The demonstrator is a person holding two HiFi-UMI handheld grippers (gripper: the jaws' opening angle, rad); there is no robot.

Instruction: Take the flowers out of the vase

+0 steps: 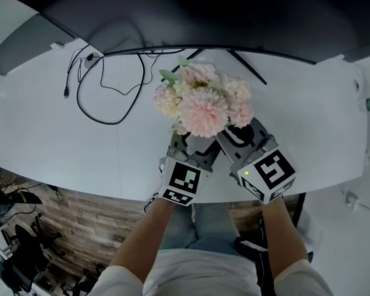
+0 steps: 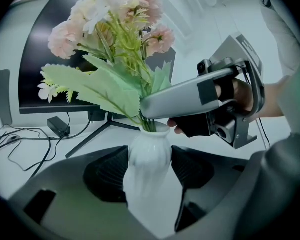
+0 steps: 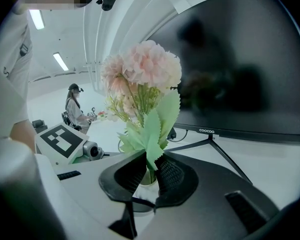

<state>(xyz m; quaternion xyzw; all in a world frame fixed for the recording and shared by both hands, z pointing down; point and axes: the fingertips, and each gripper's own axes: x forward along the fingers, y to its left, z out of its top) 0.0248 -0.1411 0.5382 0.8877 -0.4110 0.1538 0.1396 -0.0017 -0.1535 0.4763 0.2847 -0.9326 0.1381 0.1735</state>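
Note:
A bunch of pale pink flowers (image 1: pixel 200 100) with green leaves stands in a small white vase (image 2: pixel 150 159) on the white table (image 1: pixel 49 134). In the head view the blooms hide the vase. My left gripper (image 1: pixel 196 143) is open, its jaws wide on either side of the vase's belly (image 2: pixel 150 169), and its pads lie very close to it. My right gripper (image 1: pixel 229 133) comes in from the right and is shut on the flower stems and a leaf just above the vase's mouth (image 3: pixel 149 171). In the left gripper view its grey jaw (image 2: pixel 147 109) reaches the stems.
A black monitor (image 1: pixel 203 11) on a thin-legged stand (image 1: pixel 246 66) is behind the flowers. A looped black cable (image 1: pixel 105 97) and a power adapter (image 2: pixel 57 125) lie at the back left. The table's front edge is under my wrists. Another person (image 3: pixel 75 109) sits far off.

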